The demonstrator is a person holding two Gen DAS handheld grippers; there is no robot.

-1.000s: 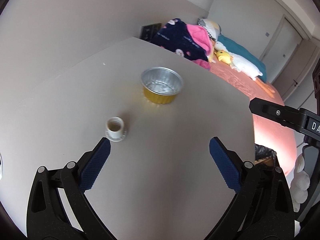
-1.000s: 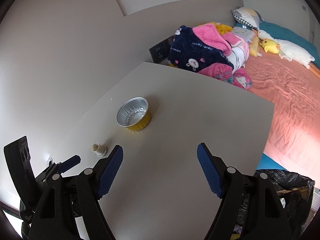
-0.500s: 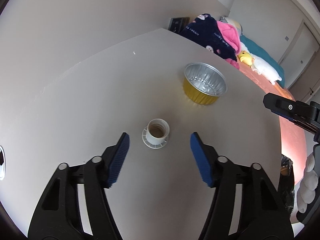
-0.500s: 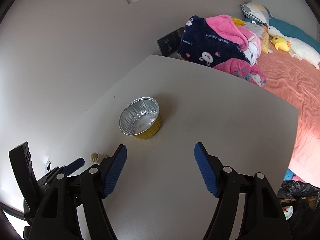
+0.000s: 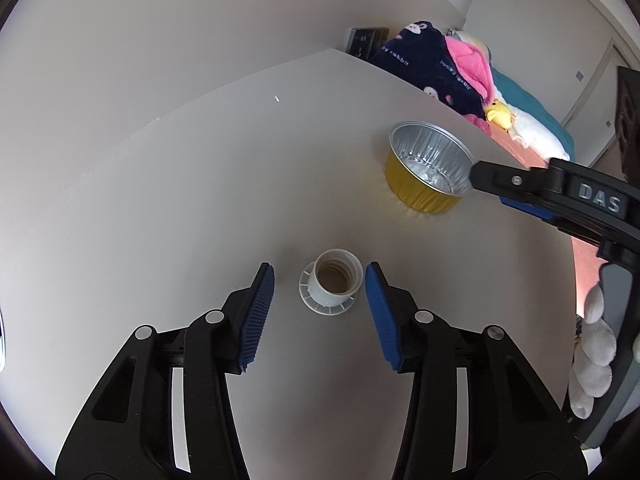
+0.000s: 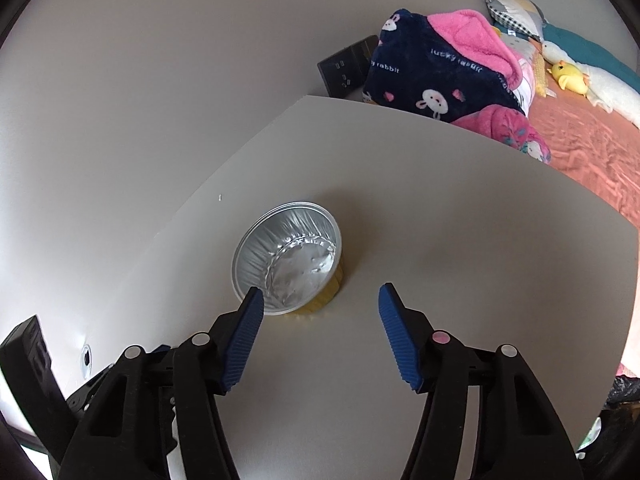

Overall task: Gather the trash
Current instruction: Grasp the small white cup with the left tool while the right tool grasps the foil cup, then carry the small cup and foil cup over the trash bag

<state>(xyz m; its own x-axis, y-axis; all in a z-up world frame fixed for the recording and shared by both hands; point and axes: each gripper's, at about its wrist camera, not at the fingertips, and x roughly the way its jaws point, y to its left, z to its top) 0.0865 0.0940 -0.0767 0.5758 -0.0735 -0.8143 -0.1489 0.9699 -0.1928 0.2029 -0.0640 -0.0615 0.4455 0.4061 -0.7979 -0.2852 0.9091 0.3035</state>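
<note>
A small white plastic bottle neck (image 5: 335, 282) with a flanged base stands upright on the grey table (image 5: 180, 208). My left gripper (image 5: 319, 276) straddles it. Its blue pads (image 5: 256, 312) are closing in on either side, and a gap still shows at the left pad. A foil cup (image 5: 430, 164) with a gold outside sits farther right. In the right wrist view the foil cup (image 6: 288, 258) lies just ahead of my right gripper (image 6: 321, 292). Those jaws are closing with nothing between them, and the left fingertip overlaps the cup's near rim.
A bed with a navy and pink blanket (image 6: 440, 72) and plush toys (image 6: 572, 76) lies beyond the table's far edge. A black bin bag (image 6: 624, 392) sits low at the right. A white-gloved hand (image 5: 592, 360) holds the right gripper, one finger (image 5: 504, 180) crossing the left wrist view.
The left gripper came forward over the bottle neck and its jaws narrowed around it. The right gripper moved closer to the foil cup and narrowed too.
</note>
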